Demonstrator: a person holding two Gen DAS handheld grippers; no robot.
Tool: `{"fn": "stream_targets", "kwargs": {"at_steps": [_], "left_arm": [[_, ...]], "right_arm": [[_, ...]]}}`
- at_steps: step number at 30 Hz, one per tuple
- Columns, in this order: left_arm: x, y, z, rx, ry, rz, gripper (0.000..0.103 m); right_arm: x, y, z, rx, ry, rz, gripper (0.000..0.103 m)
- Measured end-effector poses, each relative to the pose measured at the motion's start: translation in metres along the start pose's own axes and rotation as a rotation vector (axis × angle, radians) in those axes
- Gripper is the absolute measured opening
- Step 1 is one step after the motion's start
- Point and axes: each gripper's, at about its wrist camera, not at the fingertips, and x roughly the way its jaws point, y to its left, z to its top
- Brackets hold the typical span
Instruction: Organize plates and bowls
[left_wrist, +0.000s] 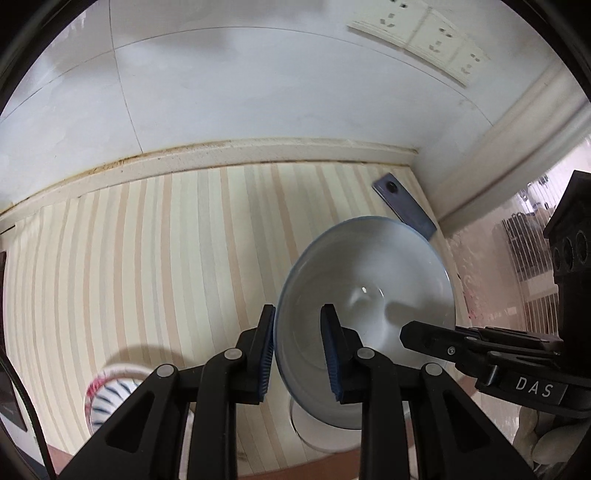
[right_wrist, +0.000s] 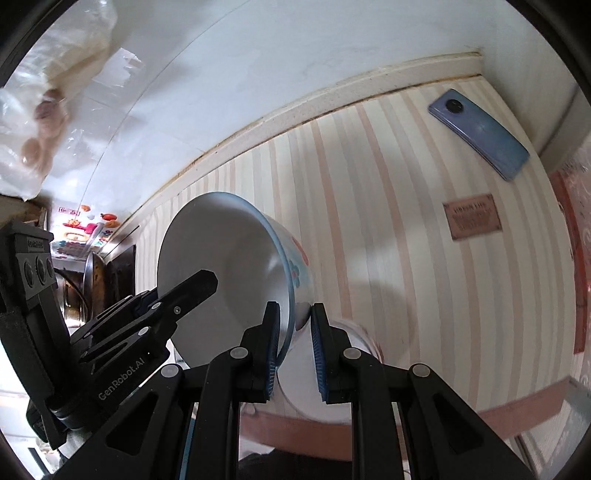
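Evidently a two-handed lift is in hand: a white ceramic bowl with a thin blue rim (left_wrist: 365, 295) is tipped above the cream-and-tan striped mat (left_wrist: 147, 258), with both tools on its edge. The left gripper (left_wrist: 300, 354) straddles the rim, one blue ribbed pad outside the wall and one inside, apparently pinching it. The right gripper (right_wrist: 293, 350) does likewise on the opposite rim, its pads closed to a narrow gap around the wall, where a red and blue flower print shows on the outside. Each tool also appears in the other's view, reaching into the bowl's mouth.

Beneath the bowl sits a white dish (left_wrist: 317, 432), only partly visible, so the judgement is that the bowl is being carried to or from a stack. A smaller bowl with blue stripes and a red-patterned rim (left_wrist: 107, 391) waits at the mat's near left. The next move would call for levelling the bowl and lowering it centred onto its partner, both sides descending together so neither pinch twists the rim.

Readable writing: "DAS" on the right tool's body in the left view, and "GenRobot.AI" on the left tool in the right view. A brown label (right_wrist: 472, 218) on the mat is too blurred to read. A blue smartphone (right_wrist: 480, 133) lies face down near the wall.
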Motion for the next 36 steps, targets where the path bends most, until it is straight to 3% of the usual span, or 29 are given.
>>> {"fn": "stream_targets", "kwargs": {"at_steps": [6,12,28,36], "left_arm": [[-0.011,-0.015,-0.026,0.019,0.003,-0.016,0.022],[-0.002,-0.022,-0.045,0.032,0.033,-0.011,0.022],[0.059,-0.018,-0.075,0.057,0.168,0.041,0.022],[0.065,-0.017,-0.077,0.057,0.181,0.053,0.022]], "right_arm": [[-0.017,-0.011,-0.036,0.01,0.005,-0.01,0.019],[-0.008,-0.026,-0.057,0.029,0.035,-0.016,0.019],[0.057,-0.058,-0.073,0.06,0.141,-0.064,0.019],[0.065,-0.05,-0.072,0.039,0.163,-0.093,0.019]]}}
